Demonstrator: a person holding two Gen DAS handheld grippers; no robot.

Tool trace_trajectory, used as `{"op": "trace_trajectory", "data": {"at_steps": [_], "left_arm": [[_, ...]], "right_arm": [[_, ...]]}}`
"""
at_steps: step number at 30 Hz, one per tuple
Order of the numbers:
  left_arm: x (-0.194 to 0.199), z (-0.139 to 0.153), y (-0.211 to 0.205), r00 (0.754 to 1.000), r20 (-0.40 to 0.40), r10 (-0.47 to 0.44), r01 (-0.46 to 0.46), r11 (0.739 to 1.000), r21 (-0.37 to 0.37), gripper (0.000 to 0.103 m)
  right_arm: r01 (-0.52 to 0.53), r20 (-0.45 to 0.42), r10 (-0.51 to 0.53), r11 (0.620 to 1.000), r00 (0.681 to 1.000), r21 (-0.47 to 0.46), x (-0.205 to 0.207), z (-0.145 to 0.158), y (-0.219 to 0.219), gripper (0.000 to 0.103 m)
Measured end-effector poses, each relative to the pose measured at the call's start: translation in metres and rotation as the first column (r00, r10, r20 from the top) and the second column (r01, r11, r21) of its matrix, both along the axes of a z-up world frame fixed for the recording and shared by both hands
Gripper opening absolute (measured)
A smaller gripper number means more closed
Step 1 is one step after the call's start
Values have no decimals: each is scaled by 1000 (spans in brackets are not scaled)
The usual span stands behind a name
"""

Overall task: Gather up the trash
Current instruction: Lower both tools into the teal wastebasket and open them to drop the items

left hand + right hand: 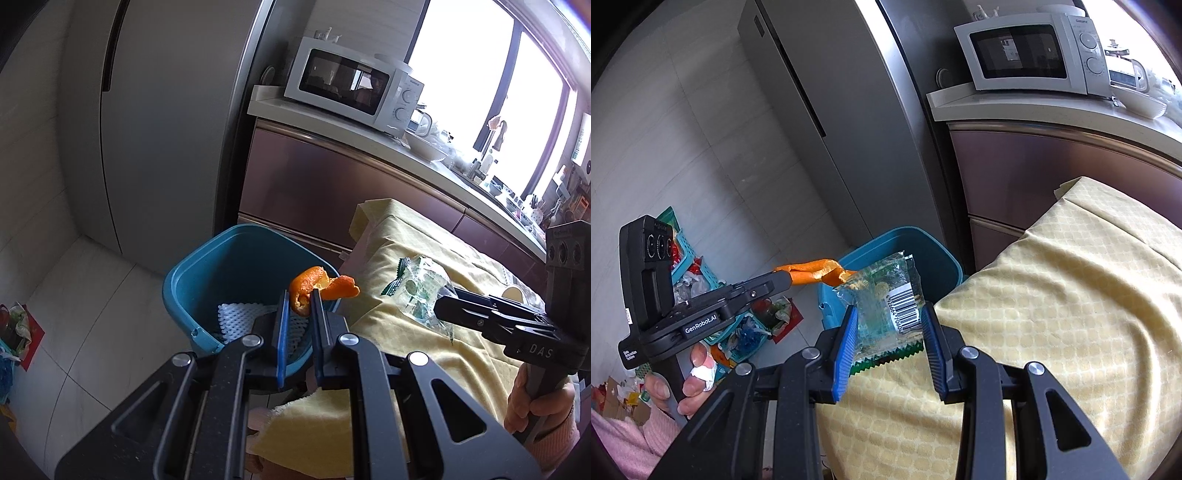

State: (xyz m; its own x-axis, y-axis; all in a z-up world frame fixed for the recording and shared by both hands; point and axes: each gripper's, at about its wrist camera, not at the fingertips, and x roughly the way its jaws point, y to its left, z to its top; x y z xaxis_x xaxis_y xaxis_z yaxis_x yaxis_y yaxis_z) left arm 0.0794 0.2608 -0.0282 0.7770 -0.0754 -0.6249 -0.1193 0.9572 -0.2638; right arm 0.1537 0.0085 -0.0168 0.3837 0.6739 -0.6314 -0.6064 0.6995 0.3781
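Note:
My left gripper (299,297) is shut on an orange peel (317,286), which hangs over the near rim of a blue bin (229,254) on the floor. White foam netting (236,317) lies inside the bin. In the right wrist view the same peel (816,275) sticks out from the left gripper (786,277) above the blue bin (938,254). My right gripper (890,312) is shut on a clear plastic wrapper (890,299) with a barcode and green print, held at the table's edge by the bin. From the left wrist view that wrapper (417,291) hangs off the right gripper (441,304).
A yellow cloth (1052,295) covers the table beside the bin. A grey fridge (159,110) stands behind the bin, with a counter and white microwave (354,85) to its right. Turquoise baskets of clutter (701,280) sit on the tiled floor at left.

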Motion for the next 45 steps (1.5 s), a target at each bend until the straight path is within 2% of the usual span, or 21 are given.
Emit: {"op": "trace_trajectory", "data": {"at_steps": [35,45], "left_arm": [[27,-30,14,995,-70,71,-70,997,20,11],[42,-47,19,990,-106,92,-90,996,22,11]], "right_arm": [[-36,-44,32,996,998,-82,33,-22,56,33],[-35,-75,27,994,997,-103,47,-33,69,33]]}}
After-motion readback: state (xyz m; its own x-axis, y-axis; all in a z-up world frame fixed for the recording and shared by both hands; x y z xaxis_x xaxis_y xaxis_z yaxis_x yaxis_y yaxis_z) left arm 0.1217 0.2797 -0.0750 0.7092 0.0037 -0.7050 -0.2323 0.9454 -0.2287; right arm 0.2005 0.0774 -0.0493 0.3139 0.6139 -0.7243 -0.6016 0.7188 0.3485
